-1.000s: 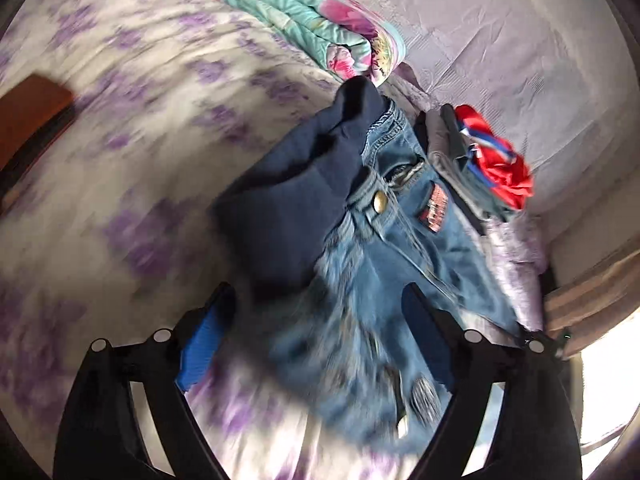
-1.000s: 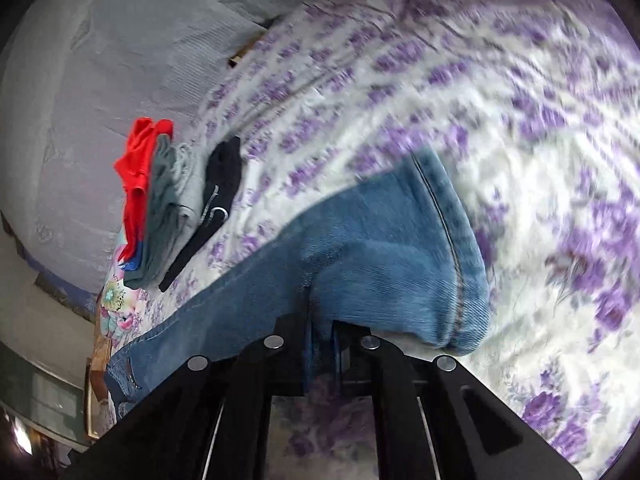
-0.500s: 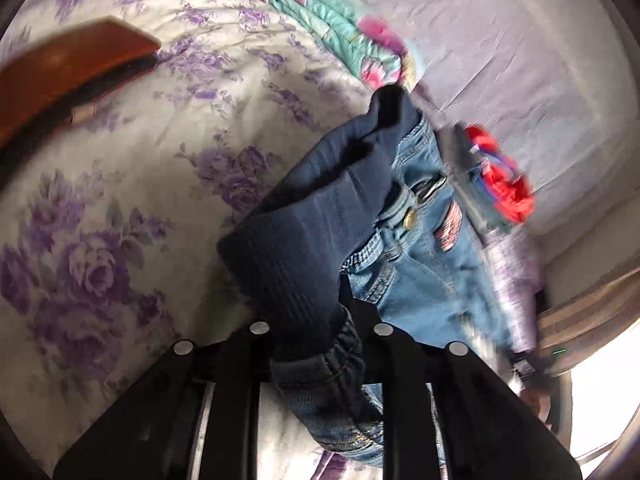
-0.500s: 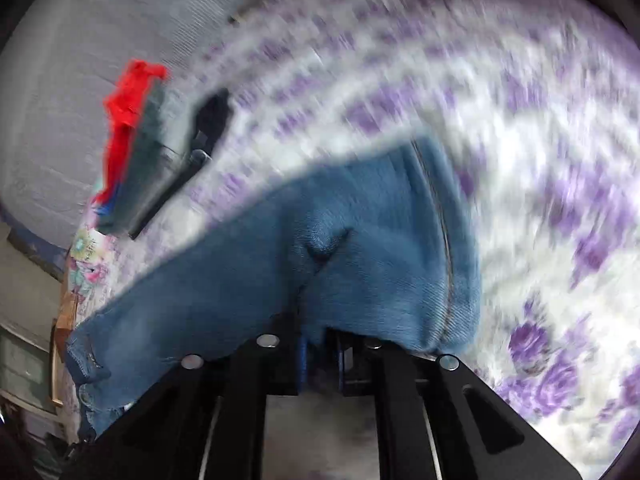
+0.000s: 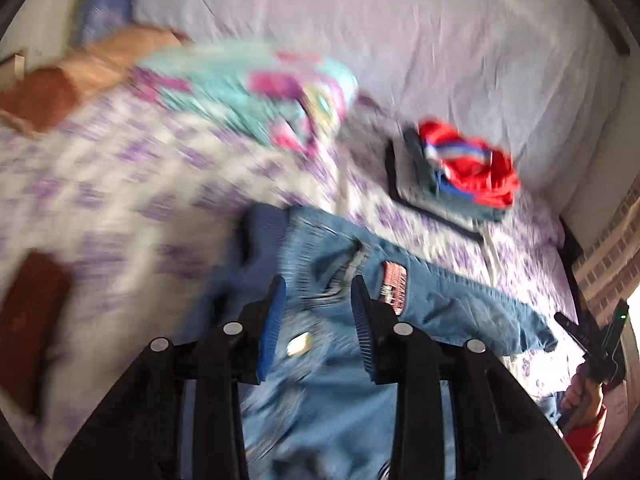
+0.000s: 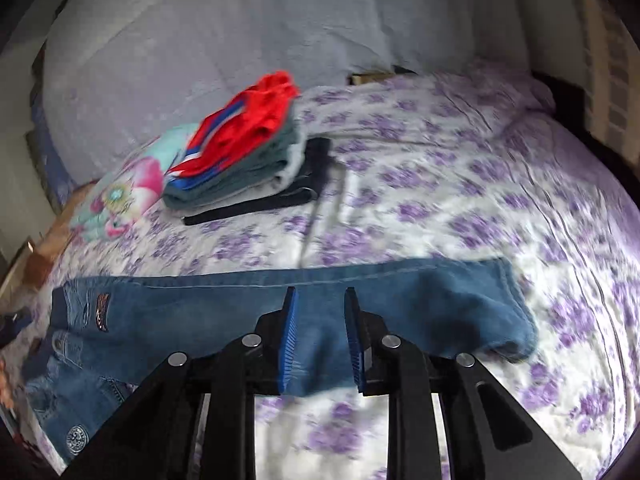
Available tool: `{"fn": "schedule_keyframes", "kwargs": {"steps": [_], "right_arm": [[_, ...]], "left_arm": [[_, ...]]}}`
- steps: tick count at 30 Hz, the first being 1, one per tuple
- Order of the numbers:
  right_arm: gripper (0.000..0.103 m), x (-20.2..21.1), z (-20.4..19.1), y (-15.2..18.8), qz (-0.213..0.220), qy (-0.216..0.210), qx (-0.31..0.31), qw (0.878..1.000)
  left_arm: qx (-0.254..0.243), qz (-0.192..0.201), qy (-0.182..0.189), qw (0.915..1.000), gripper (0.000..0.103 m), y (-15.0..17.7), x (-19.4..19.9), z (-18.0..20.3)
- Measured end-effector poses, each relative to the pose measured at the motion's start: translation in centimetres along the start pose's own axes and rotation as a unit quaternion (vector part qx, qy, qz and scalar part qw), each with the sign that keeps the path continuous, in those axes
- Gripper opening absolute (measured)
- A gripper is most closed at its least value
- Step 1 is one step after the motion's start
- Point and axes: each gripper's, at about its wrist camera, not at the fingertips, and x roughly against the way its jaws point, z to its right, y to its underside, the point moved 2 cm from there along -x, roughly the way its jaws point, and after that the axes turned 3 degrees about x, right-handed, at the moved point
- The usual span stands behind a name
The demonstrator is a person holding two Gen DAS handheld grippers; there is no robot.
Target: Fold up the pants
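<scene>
A pair of blue jeans (image 6: 240,304) lies stretched across the purple-flowered bed, waist at the left, leg hems at the right. In the left wrist view the jeans' waist end (image 5: 340,280) with a red patch lies just ahead. My left gripper (image 5: 318,292) is open above the waistband, its jaws apart and holding nothing. My right gripper (image 6: 318,300) is open above the legs near the hems, with denim showing between its blue pads (image 6: 289,336). Both views are motion blurred.
A stack of folded clothes (image 6: 248,152) with a red garment on top sits further back on the bed. A folded teal floral blanket (image 5: 256,92) lies at the back left. A pale wall (image 6: 200,40) rises behind the bed. The other hand-held gripper (image 5: 596,344) shows at the right edge.
Both grippers were shut on the jeans half a second ago and have let go. The jeans now lie flat on the bed, and both grippers have pulled back.
</scene>
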Motion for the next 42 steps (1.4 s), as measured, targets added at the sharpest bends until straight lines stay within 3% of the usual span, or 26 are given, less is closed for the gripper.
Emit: {"fn": "schedule_keyframes", "kwargs": {"steps": [3, 5, 6, 7, 8, 9, 10, 12, 14, 16, 17, 18, 20, 21, 23, 25, 28, 32, 34, 36, 38, 41, 42], "right_arm": [[0.021, -2.0, -0.9, -0.3, -0.022, 0.035, 0.031, 0.999], [0.021, -5.6, 1.7, 0.4, -0.088, 0.061, 0.012, 0.994], [0.02, -7.3, 3.0, 1.3, -0.125, 0.072, 0.001, 0.99], [0.017, -8.9, 4.4, 2.3, -0.156, 0.066, -0.014, 0.985], [0.012, -8.8, 5.4, 2.5, -0.137, 0.041, -0.031, 0.989], [0.007, -8.4, 5.8, 2.4, -0.141, 0.048, -0.043, 0.988], [0.013, -7.8, 5.8, 2.1, -0.138, 0.057, -0.053, 0.987], [0.013, -6.0, 3.5, 1.2, -0.106, 0.028, -0.044, 0.993], [0.013, -4.5, -0.8, 0.6, -0.094, -0.007, 0.007, 0.996], [0.018, -3.6, -5.4, 0.7, -0.087, -0.036, 0.062, 0.994], [0.022, -3.5, -8.1, 1.2, -0.09, -0.052, 0.09, 0.99], [0.027, -3.8, -10.3, 1.7, -0.095, -0.064, 0.109, 0.987], [0.029, -5.3, -13.8, 2.9, -0.117, -0.078, 0.134, 0.981], [0.029, -6.4, -14.9, 3.6, -0.133, -0.076, 0.141, 0.978], [0.031, -8.9, -16.3, 5.1, -0.161, -0.054, 0.154, 0.973], [0.031, -8.7, -16.3, 4.7, -0.158, -0.064, 0.153, 0.973], [0.029, -6.4, -13.7, 3.1, -0.147, -0.088, 0.103, 0.98], [0.031, -1.8, -4.8, 1.8, -0.107, -0.048, 0.015, 0.993], [0.031, -0.9, 1.1, 2.1, -0.105, -0.023, -0.067, 0.992], [0.033, -0.9, 6.5, 3.2, -0.111, -0.008, -0.154, 0.982], [0.033, -1.6, 10.1, 4.5, -0.13, -0.039, -0.236, 0.962], [0.033, -3.7, 11.7, 5.1, -0.134, -0.096, -0.292, 0.942], [0.026, -4.2, 11.9, 4.8, -0.125, -0.101, -0.304, 0.939]], "left_arm": [[0.015, -0.057, -0.032, 0.9977, 0.033, -0.6, -5.8, -0.6], [0.056, -0.072, -0.051, 0.9945, 0.029, -0.4, -8.6, -3.3], [0.067, -0.062, -0.044, 0.9949, 0.012, -0.6, -9.0, -4.6], [0.076, -0.058, -0.052, 0.9941, 0.001, -0.4, -8.9, -5.3], [0.093, -0.056, -0.036, 0.9935, 0.002, -0.3, -8.7, -6.1], [0.106, -0.054, -0.02, 0.9927, 0.002, -0.3, -8.6, -6.6], [0.115, -0.05, -0.006, 0.9921, 0.001, -0.2, -8.1, -6.9], [0.097, -0.038, -0.002, 0.9945, 0.001, -0.1, -7.0, -5.8], [0.043, -0.019, -0.009, 0.9988, 0.006, 0.2, -5.0, -3.3], [-0.016, -0.006, -0.013, 0.9998, 0.022, 0.9, -3.3, -0.7], [-0.041, 0.002, -0.033, 0.9986, 0.043, 1.3, -2.7, 0.2], [-0.053, 0.006, -0.053, 0.9972, 0.056, 1.4, -2.6, 0.8], [-0.064, 0.002, -0.088, 0.9941, 0.057, 1.7, -3.6, 0.4], [-0.044, -0.022, -0.094, 0.9943, 0.057, 1.8, -4.9, -1.1], [-0.022, -0.023, -0.068, 0.9972, 0.059, 2.0, -5.9, -3.0], [-0.036, -0.017, -0.071, 0.9967, 0.058, 2.2, -5.6, -2.6], [-0.05, -0.002, -0.068, 0.9964, 0.058, 2.3, -4.6, -2.1], [-0.009, 0.007, -0.008, 0.9999, 0.072, 3.0, -1.3, -3.1], [0.0, 0.004, -0.021, 0.9998, 0.077, 3.6, -0.8, -4.4], [-0.003, -0.006, -0.037, 0.9993, 0.077, 4.4, -1.3, -5.2], [-0.008, -0.015, -0.043, 0.9989, 0.077, 5.2, -2.0, -5.8], [-0.023, -0.008, -0.058, 0.998, 0.077, 5.6, -2.0, -5.6], [-0.027, -0.009, -0.065, 0.9975, 0.077, 5.5, -2.1, -5.5]]}}
